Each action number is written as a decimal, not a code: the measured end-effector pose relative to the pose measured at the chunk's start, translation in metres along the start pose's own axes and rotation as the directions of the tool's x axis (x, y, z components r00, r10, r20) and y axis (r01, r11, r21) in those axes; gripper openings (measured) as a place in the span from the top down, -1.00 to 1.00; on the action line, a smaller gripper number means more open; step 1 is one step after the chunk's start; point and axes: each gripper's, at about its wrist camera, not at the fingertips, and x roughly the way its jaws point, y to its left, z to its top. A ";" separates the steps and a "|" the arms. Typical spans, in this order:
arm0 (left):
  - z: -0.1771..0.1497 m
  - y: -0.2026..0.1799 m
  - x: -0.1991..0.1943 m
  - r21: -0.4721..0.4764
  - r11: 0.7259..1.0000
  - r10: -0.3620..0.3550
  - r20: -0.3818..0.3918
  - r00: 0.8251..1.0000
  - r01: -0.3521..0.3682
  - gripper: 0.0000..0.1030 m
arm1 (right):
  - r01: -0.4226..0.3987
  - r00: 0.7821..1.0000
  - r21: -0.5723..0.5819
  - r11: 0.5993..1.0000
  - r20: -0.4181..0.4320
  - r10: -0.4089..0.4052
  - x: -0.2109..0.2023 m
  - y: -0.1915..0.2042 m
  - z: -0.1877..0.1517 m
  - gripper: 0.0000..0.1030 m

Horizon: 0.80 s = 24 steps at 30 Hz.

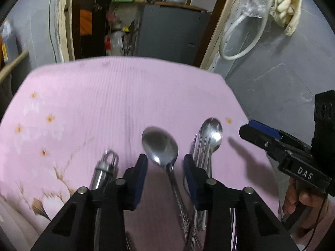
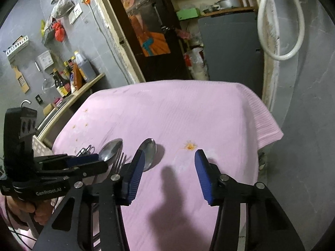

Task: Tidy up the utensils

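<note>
Two grippers over the utensil pile, nothing picked up yet

We've got the left gripper (image 1: 165,167) straddling the big spoon (image 1: 160,144), whose handle runs back between the fingers; jaws partly spread, pads not touching it, so probably lining up a pinch. Right of it lie a smaller spoon (image 1: 211,133) and a fork (image 2: 118,161), left a metal opener-looking thing (image 1: 104,171). Our right gripper (image 2: 169,173) sits spread over bare pink cloth (image 2: 188,108), holding nothing, likely waiting.

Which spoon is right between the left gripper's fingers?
The lone spoon, its handle running between the left gripper fingers. The other spoon lies outside, atop a fork.
</note>
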 end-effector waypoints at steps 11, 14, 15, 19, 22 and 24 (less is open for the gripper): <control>0.006 -0.003 0.007 0.051 0.999 0.001 -0.041 0.999 0.001 0.61 | -0.067 0.991 -0.046 0.997 -0.116 0.061 0.033 0.009 0.008 0.37; 0.010 -0.004 0.009 0.056 0.998 -0.008 -0.051 0.999 0.011 0.68 | -0.081 0.989 -0.053 0.995 -0.131 0.073 0.040 0.013 0.012 0.60; 0.011 -0.003 0.010 0.048 0.999 -0.019 -0.054 0.998 0.022 0.73 | -0.084 0.987 -0.058 0.995 -0.139 0.076 0.042 0.014 0.012 0.68; 0.013 -0.002 0.012 0.024 0.998 -0.057 -0.064 0.996 0.058 0.84 | -0.101 0.986 -0.048 0.994 -0.141 0.094 0.041 0.017 0.010 0.88; 0.014 -0.002 0.014 0.009 0.996 -0.090 -0.075 0.993 0.091 0.91 | -0.099 0.987 -0.014 0.995 -0.125 0.096 0.030 0.015 0.008 0.92; 0.014 -0.006 0.010 0.016 0.995 -0.100 -0.065 0.993 0.102 0.95 | -0.075 0.993 -0.017 0.997 -0.096 0.074 0.018 0.017 0.006 0.94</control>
